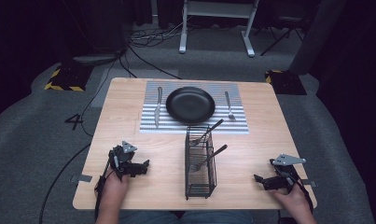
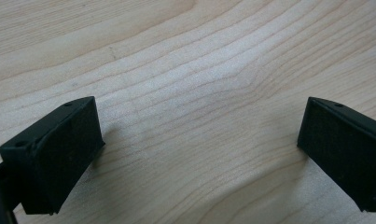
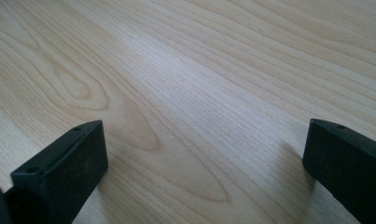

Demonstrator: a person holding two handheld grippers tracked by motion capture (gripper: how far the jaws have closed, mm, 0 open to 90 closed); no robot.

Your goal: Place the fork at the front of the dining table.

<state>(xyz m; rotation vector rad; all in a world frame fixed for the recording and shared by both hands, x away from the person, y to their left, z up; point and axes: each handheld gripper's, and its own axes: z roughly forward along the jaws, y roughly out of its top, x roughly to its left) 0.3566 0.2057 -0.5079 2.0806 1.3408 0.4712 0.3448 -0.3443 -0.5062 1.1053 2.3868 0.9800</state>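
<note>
A black plate (image 1: 190, 104) sits on a striped placemat (image 1: 150, 128) at the far middle of the wooden table (image 1: 129, 186). A knife (image 1: 157, 106) lies left of the plate and a fork (image 1: 229, 105) right of it. Nearer me stands a black wire caddy (image 1: 199, 163) with two utensils (image 1: 208, 157) leaning in it. My left gripper (image 1: 141, 168) rests low over the table at the near left, open, with bare wood between its jaws (image 2: 199, 140). My right gripper (image 1: 261, 179) rests at the near right, open over bare wood (image 3: 204, 154).
Beyond the table lie grey carpet, black cables (image 1: 143, 37) and white desk legs (image 1: 183, 32). Yellow-black taped blocks (image 1: 64, 79) sit at the table's far corners. Bare wood lies on both sides of the caddy.
</note>
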